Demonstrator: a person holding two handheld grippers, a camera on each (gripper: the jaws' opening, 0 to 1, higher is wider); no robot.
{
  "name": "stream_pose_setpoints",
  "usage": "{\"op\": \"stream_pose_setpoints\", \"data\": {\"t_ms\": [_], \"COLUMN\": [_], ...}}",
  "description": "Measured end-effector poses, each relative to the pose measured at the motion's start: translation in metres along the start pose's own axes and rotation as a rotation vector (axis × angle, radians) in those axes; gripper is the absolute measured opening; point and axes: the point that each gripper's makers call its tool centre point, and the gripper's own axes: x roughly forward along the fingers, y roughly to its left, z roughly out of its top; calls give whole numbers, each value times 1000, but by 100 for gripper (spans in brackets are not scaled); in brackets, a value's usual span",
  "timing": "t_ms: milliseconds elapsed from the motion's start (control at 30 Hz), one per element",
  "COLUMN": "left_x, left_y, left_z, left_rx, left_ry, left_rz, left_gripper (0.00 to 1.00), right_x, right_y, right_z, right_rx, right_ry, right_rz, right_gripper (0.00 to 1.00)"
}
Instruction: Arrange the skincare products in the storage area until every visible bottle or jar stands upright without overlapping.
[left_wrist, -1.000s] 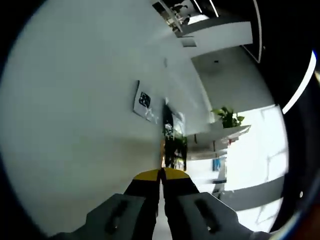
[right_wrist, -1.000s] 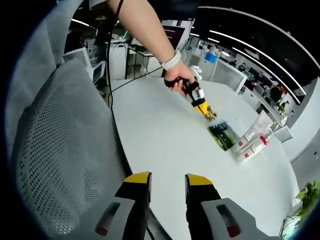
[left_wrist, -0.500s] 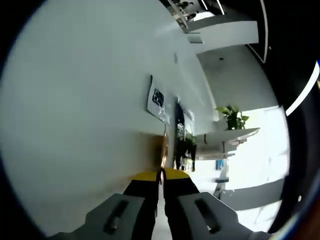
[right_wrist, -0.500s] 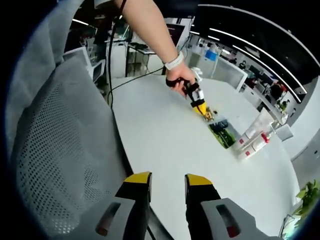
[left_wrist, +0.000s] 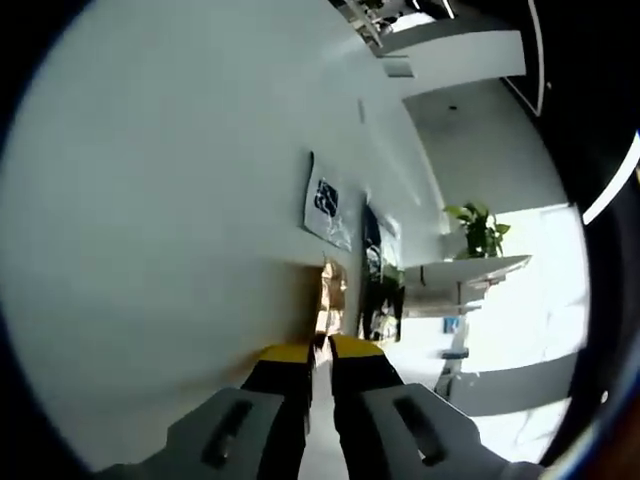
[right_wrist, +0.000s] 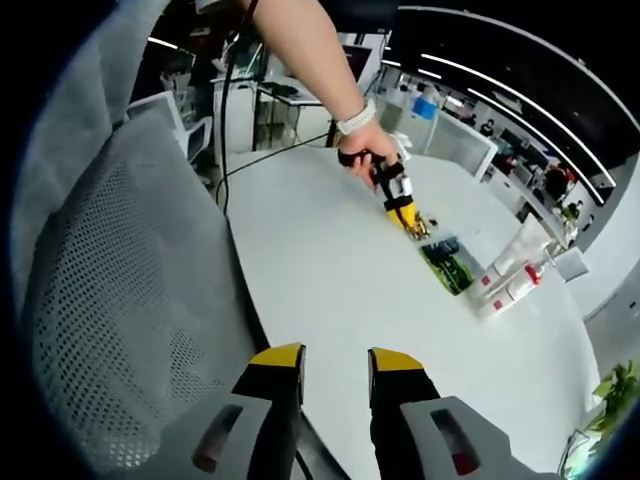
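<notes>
In the right gripper view, my left gripper (right_wrist: 410, 222) reaches across the white table (right_wrist: 330, 290) in a person's hand. Its jaws are closed on a small gold bottle (right_wrist: 419, 231). From the left gripper view, that gold bottle (left_wrist: 331, 287) pokes out past the nearly closed yellow tips of my left gripper (left_wrist: 321, 347). Just beyond lies a dark green box (right_wrist: 447, 264), lying flat; the same green box (left_wrist: 379, 283) is in the left gripper view. White tubes with red caps (right_wrist: 508, 275) lie further on. My right gripper (right_wrist: 334, 361) hovers open over the table's near edge, holding nothing.
A grey mesh chair (right_wrist: 110, 300) stands at the left beside the table. A printed marker card (left_wrist: 327, 203) lies on the table by the box. A potted plant (left_wrist: 481, 230) and a white shelf stand beyond. Office desks and a black cable (right_wrist: 265, 158) are behind.
The left gripper view has swung, so the card and box sit further right. The gold bottle shows larger past the left tips. The hand has shifted slightly; the right gripper has not moved.
</notes>
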Motion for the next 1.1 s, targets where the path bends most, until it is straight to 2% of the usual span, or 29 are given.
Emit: {"op": "stream_pose_setpoints", "data": {"t_ms": [233,333,533,667,933,1100], "left_x": [-1,-2,-6,-8,-19,-23], "left_y": [-3,-9,-10,-11,-3,-6], "left_z": [3,2,1,-1,-1,4], "left_rx": [-1,-41,-6,53,219,275], "left_ry": [10,28,60,67,90,77], "left_rz": [2,-26,12,40,150,159], "left_gripper": [11,17,23,26,31,33], "right_x": [0,-1,-1,-1,-1,-1], "right_y": [0,1,2,1,2,2], "right_z": [0,1,1,1,2,2], "right_rx": [-2,-1,-9,-10,-20,-21], "right_ry": [-1,-6,-2,-2,-5,-7], "right_rz": [1,5,5,3,2,0], "right_gripper": [19,19,19,18,18,18]}}
